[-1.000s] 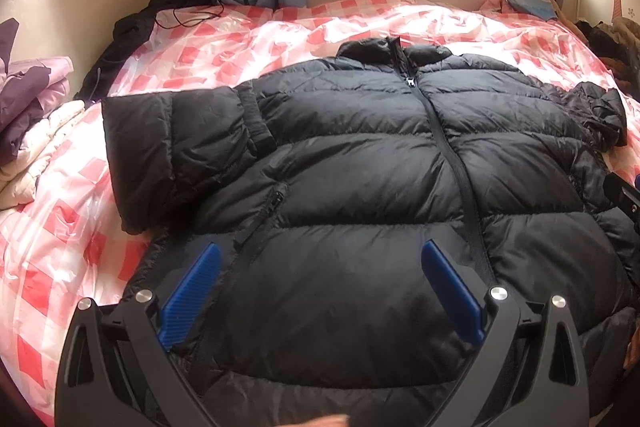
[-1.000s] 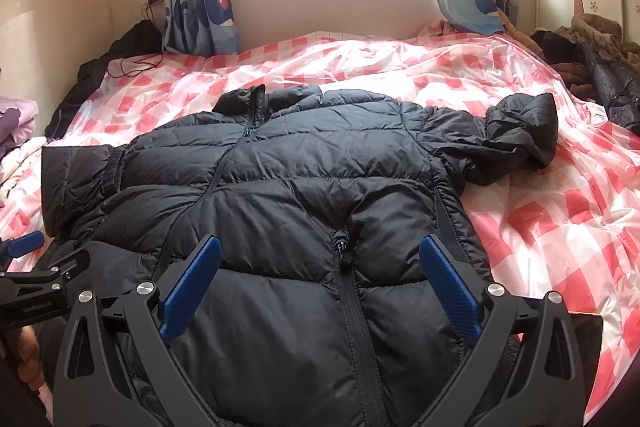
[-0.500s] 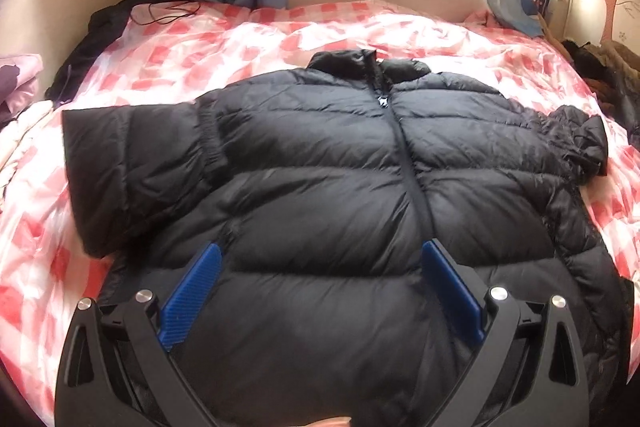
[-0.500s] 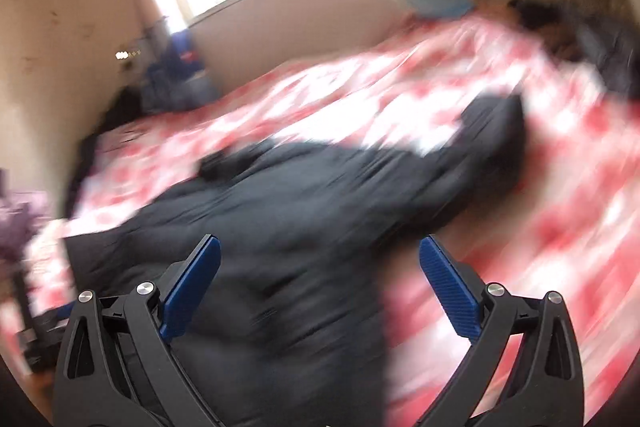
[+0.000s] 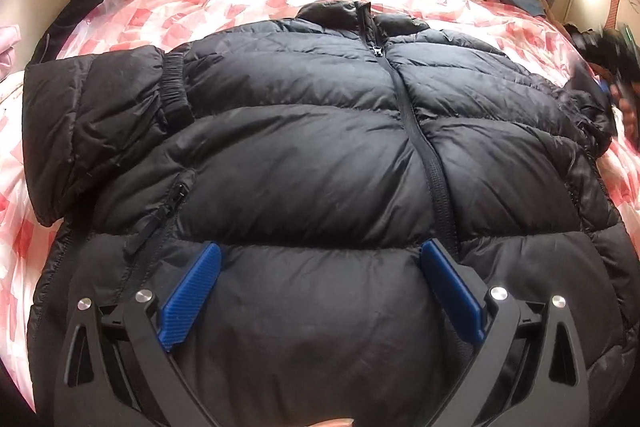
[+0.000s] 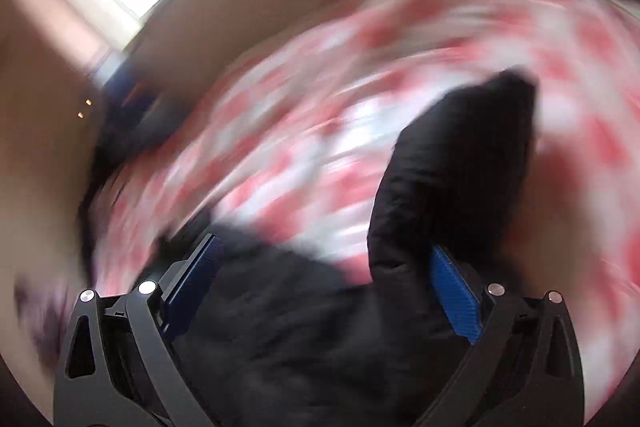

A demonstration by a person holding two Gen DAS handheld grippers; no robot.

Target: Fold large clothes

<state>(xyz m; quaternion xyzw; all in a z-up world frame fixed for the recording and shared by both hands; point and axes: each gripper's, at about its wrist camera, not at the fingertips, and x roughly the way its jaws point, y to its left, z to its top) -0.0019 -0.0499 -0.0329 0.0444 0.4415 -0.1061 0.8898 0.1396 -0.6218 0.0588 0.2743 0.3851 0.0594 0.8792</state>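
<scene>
Both hand-held grippers [image 5: 318, 283] [image 6: 324, 279] spread wide, empty, over black puffer jacket [image 5: 304, 155].

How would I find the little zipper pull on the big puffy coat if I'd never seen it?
Start at the bed with the pink-and-white checked cover, where a black puffer jacket lies spread out flat. Follow the long front zipper up toward the collar; the zipper pull sits just below it, a small metal tab glinting against the black fabric.

Left gripper [image 5: 320, 279] level, jaws spread wide, blue pads [image 5: 190, 297] apart and gripping nothing; right gripper [image 6: 324, 275] tilted, jaws likewise wide apart, its view heavily blurred.
</scene>
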